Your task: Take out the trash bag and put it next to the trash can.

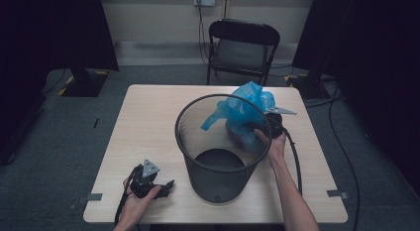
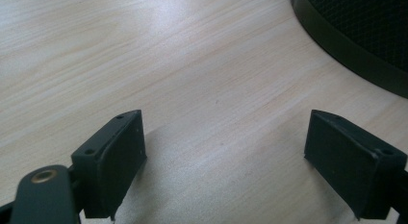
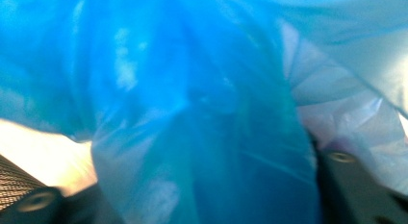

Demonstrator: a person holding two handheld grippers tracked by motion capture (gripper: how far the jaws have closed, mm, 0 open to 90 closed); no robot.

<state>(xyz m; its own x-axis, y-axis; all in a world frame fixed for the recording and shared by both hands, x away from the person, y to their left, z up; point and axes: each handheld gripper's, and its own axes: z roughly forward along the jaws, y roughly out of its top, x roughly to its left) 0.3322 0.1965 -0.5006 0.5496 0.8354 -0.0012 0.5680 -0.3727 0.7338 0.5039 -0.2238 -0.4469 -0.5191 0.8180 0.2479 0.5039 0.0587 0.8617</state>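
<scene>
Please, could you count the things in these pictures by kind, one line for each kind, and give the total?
Grippers: 2, the left gripper resting on the table, the right gripper at the bin rim
Black mesh waste bin: 1
Blue plastic bag: 1
Wooden table: 1
Black folding chair: 1
Total: 6

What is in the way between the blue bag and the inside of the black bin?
Nothing visible. The crumpled blue plastic bag, held by the right gripper, hangs at the far right rim of the round black mesh bin, whose top is open. The left gripper rests apart on the wooden table.
</scene>
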